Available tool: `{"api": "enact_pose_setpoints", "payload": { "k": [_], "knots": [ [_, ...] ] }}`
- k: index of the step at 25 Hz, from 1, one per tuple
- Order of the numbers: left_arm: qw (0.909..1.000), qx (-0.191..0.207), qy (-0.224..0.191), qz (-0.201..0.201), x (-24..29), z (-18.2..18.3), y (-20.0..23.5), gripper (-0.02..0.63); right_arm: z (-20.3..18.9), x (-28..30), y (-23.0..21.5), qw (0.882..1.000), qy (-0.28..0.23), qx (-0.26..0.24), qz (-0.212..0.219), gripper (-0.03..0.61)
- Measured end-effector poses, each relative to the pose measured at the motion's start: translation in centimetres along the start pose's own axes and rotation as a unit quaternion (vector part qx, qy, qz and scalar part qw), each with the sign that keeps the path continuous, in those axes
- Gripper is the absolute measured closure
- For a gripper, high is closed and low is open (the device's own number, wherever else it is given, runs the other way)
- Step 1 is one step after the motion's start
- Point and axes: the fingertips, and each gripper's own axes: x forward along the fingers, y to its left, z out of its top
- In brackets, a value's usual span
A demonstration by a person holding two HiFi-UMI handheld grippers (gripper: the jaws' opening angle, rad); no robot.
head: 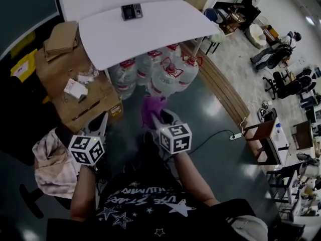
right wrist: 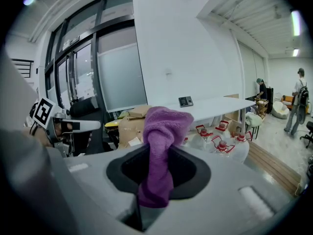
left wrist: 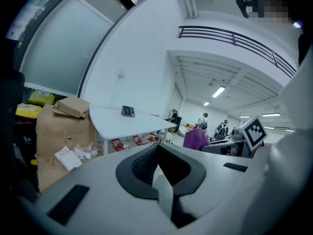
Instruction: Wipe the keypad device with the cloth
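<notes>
The keypad device [head: 131, 11] is a small dark box on the far side of a white table [head: 150, 34]; it also shows small in the left gripper view [left wrist: 128, 111] and the right gripper view [right wrist: 185, 101]. My right gripper [head: 156, 118] [right wrist: 157, 168] is shut on a purple cloth [head: 152, 109] [right wrist: 161, 141], which stands up out of the jaws. The left gripper [head: 102, 123] [left wrist: 157, 163] is shut with nothing in it, beside the right one. Both are held low, well short of the table, over the dark floor. The cloth [left wrist: 196, 138] also shows in the left gripper view.
Several large water jugs [head: 160, 72] stand under the table's near edge. Cardboard boxes [head: 75, 89] are stacked at the left. A chair with a beige cloth [head: 50, 164] is at my left. A wooden step [head: 225, 94] runs along the right, with people and chairs beyond.
</notes>
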Motion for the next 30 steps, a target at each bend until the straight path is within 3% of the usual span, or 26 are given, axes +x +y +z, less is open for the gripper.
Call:
{"api": "enact_pose_setpoints", "payload": {
  "k": [9, 16, 30],
  "knots": [
    [0.9997, -0.011, 0.007, 0.021, 6.8, 1.7, 1.6, 0.606, 2.6, 5.0, -6.1, 1.000, 0.012, 0.008, 0.012, 0.479],
    [0.9997, -0.002, 0.002, 0.026, 12.4, 5.1, 1.9, 0.606, 6.0, 8.5, -10.6, 1.000, 0.004, 0.017, 0.020, 0.479],
    [0.9978, -0.004, -0.019, 0.064, 19.6, 9.4, 2.5, 0.606, 11.0, 13.0, -17.5, 0.999, -0.006, 0.018, 0.051, 0.479]
  ]
}}
